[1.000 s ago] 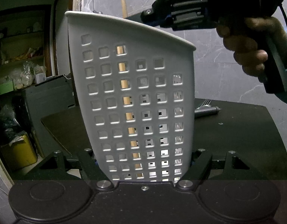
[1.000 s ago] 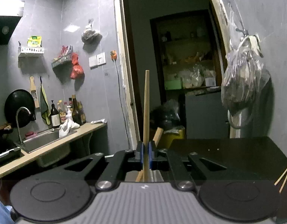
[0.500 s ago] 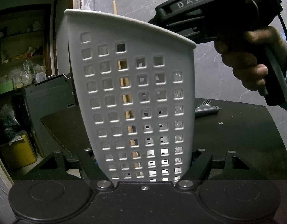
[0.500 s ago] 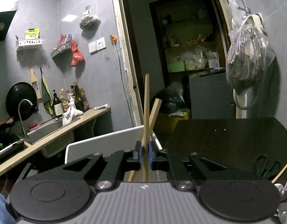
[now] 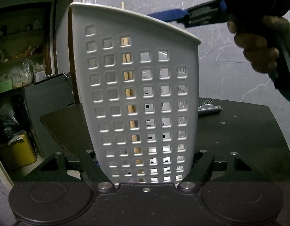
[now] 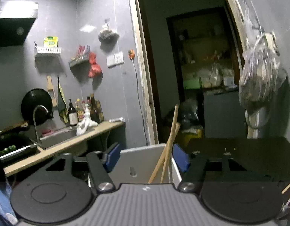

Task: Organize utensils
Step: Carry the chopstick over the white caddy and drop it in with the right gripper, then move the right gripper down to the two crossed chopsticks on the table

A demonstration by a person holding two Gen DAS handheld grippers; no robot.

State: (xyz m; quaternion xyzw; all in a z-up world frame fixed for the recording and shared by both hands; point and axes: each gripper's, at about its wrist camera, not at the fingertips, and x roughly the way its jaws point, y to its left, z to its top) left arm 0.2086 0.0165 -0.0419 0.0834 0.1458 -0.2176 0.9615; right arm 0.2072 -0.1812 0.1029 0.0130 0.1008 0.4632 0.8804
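Dark table (image 5: 239, 141): one holder (image 5: 145, 94), two chopsticks (image 6: 168, 146) inside.

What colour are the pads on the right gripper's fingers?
Blue pads, clearest in the right wrist view, on the right gripper.

The utensil holder (image 5: 145, 98) is pale grey plastic, smooth and matt, pierced with square holes. Two chopsticks (image 6: 168, 150) inside it are bare, light wood. The bench (image 5: 239, 131) is dark and matt, faintly speckled. Behind the holder lies a fork (image 5: 208, 103), seemingly polished metal, though it is dim there. The right gripper (image 6: 145, 158) has black matt plastic arms and blue, rubbery-looking pads.
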